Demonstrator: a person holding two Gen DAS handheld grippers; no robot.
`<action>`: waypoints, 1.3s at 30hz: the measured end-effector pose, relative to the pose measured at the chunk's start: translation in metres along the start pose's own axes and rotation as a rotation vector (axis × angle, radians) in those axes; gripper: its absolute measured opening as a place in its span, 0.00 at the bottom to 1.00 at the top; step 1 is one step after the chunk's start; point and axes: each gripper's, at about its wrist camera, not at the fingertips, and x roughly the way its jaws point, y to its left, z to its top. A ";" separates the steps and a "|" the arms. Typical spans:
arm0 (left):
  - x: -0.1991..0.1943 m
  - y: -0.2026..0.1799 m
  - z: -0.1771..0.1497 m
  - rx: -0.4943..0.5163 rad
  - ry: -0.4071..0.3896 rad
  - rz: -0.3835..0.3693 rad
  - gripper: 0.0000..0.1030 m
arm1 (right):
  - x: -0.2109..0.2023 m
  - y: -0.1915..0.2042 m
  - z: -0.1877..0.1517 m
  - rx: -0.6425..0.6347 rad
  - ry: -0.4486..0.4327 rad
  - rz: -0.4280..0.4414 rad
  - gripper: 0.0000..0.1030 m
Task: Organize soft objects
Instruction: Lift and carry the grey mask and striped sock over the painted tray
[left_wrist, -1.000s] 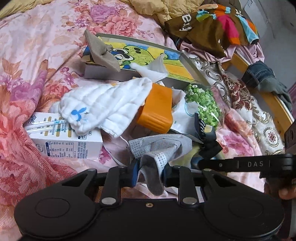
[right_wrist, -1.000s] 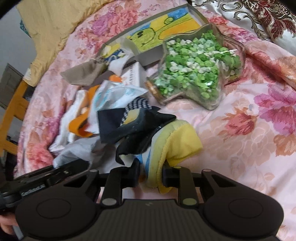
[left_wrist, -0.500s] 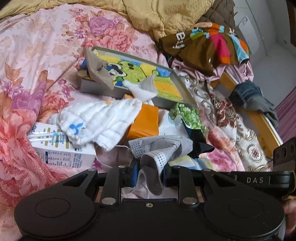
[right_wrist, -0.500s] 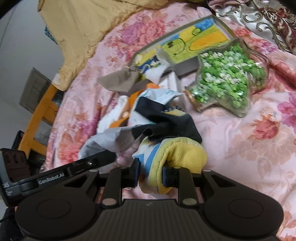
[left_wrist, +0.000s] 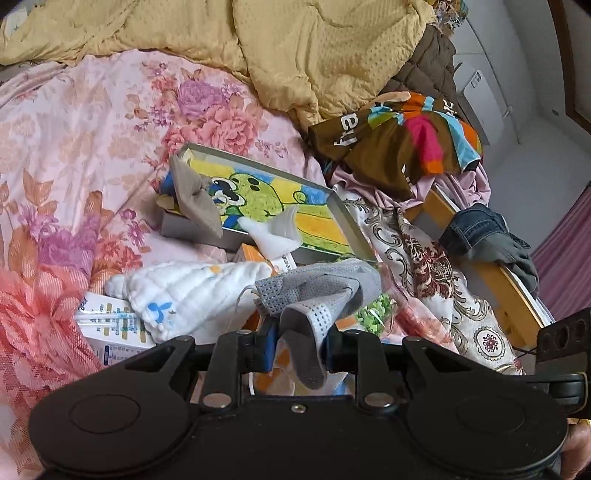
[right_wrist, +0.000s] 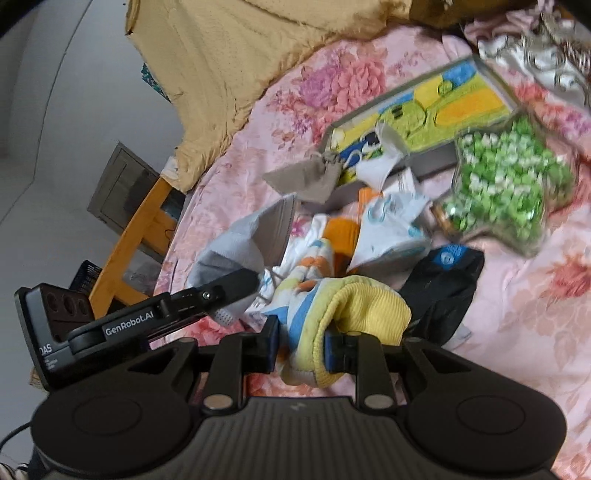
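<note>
The grey mesh sock is pinched in the left gripper, clamped between both pads, its cuff drooping below the jaws. The right gripper bites down on a yellow-cuffed sock with blue and orange patches. That makes two socks, one per claw, both held above the floral bedsheet.

Only the right camera catches the black sock lying just beside the yellow one, the whole star-shaped jar of green beads (blurred here), and the left gripper from the side with the grey sock bunched at its tip. Only the left camera shows the white quilted cloth over the single milk carton, the brown patterned garment and the jeans on the bed frame. Both see the one frog picture box, the tan pouch on its edge, and the yellow quilt.

Against a second ago, both grips are unchanged and both socks have risen off the pile; more quilt and wall now fill the tops of the views.
</note>
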 end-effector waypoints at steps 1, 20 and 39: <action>-0.001 -0.001 0.000 0.002 -0.005 0.003 0.25 | -0.002 0.001 0.001 -0.010 -0.017 -0.007 0.25; -0.011 -0.017 0.023 0.124 -0.179 0.119 0.25 | -0.030 0.019 0.008 -0.114 -0.369 0.011 0.25; 0.067 -0.008 0.079 0.265 -0.216 0.201 0.25 | 0.027 0.011 0.072 -0.192 -0.469 -0.082 0.25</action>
